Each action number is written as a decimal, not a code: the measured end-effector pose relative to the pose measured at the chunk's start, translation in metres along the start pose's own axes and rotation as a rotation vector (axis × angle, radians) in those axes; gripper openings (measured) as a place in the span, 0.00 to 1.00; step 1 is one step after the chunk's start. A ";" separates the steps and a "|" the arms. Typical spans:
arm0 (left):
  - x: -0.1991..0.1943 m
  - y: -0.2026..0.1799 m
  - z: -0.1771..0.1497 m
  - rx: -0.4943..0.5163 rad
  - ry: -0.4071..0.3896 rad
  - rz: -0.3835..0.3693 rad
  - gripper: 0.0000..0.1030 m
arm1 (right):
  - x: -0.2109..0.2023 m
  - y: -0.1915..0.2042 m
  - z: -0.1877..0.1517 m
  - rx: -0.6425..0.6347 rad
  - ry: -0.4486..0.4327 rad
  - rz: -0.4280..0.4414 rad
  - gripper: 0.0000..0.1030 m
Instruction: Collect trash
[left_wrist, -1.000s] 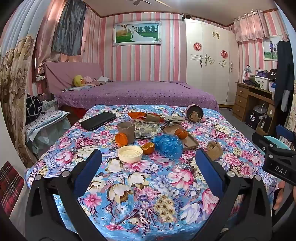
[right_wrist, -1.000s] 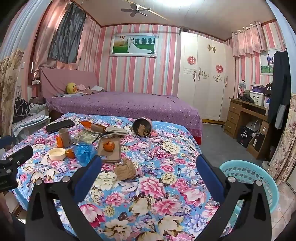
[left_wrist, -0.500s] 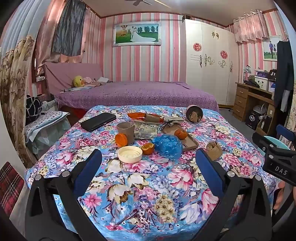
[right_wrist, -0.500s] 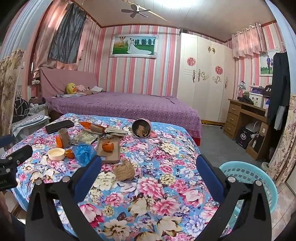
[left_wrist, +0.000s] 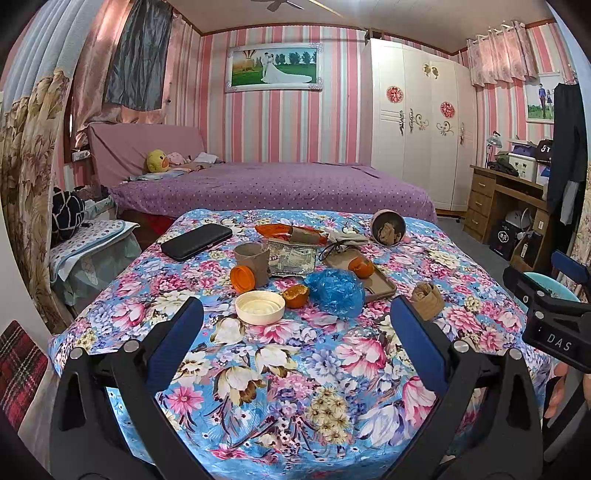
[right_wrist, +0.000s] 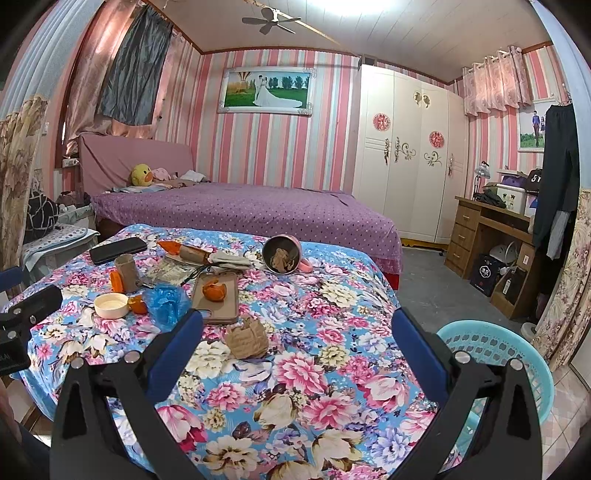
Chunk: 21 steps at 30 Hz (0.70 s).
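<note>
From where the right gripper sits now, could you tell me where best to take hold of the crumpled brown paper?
Probably pinch the crumpled brown paper across its raised upper folds, coming straight down from above: it stands alone on the tablecloth, bunched upward, with room either side for the open right gripper.

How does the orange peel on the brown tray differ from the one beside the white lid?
The peel on the brown tray, call it the tray peel, rests on the tray, apart from other litter. The lid-side peel lies on the floral tablecloth, wedged between the white lid and the blue plastic bag. The tray peel looks larger and sits nearer the middle of the table. Both are curled, orange and hollow.
</note>
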<state>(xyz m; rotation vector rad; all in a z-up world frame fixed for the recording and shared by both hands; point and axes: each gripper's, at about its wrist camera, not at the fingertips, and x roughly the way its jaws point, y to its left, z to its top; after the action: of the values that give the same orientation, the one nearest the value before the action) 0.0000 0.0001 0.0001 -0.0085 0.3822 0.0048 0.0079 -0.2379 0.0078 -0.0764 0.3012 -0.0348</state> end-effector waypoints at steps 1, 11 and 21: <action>0.000 0.000 0.000 0.000 0.000 0.000 0.95 | 0.000 0.000 0.000 0.001 -0.001 0.000 0.96; 0.000 0.000 0.000 -0.001 -0.001 0.000 0.95 | 0.002 0.000 -0.002 -0.003 -0.002 0.000 0.96; 0.000 0.001 0.000 -0.002 -0.001 -0.001 0.95 | 0.002 0.001 -0.002 -0.003 -0.003 -0.003 0.96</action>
<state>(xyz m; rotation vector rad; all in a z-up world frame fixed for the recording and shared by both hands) -0.0001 0.0007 0.0001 -0.0111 0.3813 0.0040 0.0092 -0.2374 0.0054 -0.0796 0.2985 -0.0374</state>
